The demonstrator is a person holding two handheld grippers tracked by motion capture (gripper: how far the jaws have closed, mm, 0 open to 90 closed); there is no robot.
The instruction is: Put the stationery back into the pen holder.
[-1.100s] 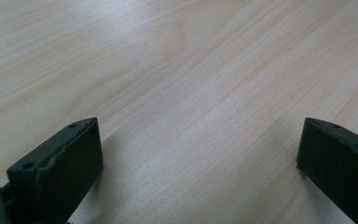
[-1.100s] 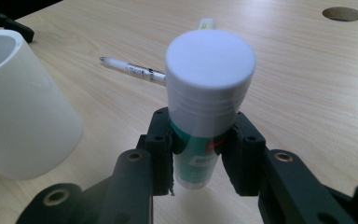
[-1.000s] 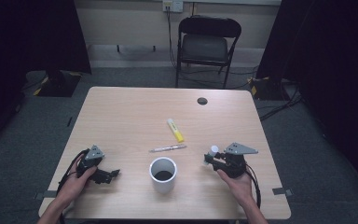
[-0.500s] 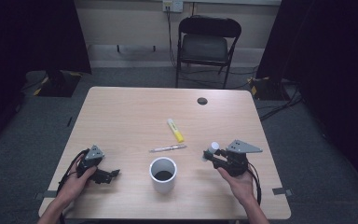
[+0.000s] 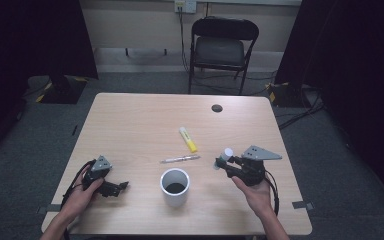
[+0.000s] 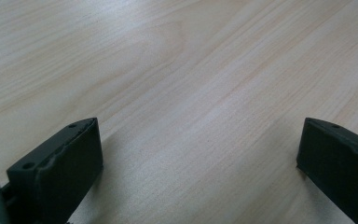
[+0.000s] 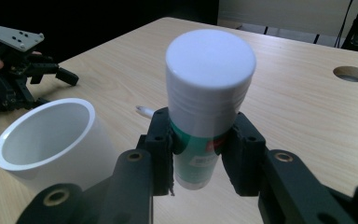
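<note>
Since a second ago my right gripper (image 5: 225,161) has risen a little at the lower right of the high view, its jaws clamped on the green-bodied glue stick (image 7: 206,112) with the white cap, which stands upright clear of the table (image 5: 130,120). Just left of it sits the white cup (image 5: 174,186), with a pen (image 5: 180,159) and a yellow highlighter (image 5: 188,139) above that. At lower left my left gripper (image 5: 121,186) rests on the wood, jaws wide with nothing between them.
</note>
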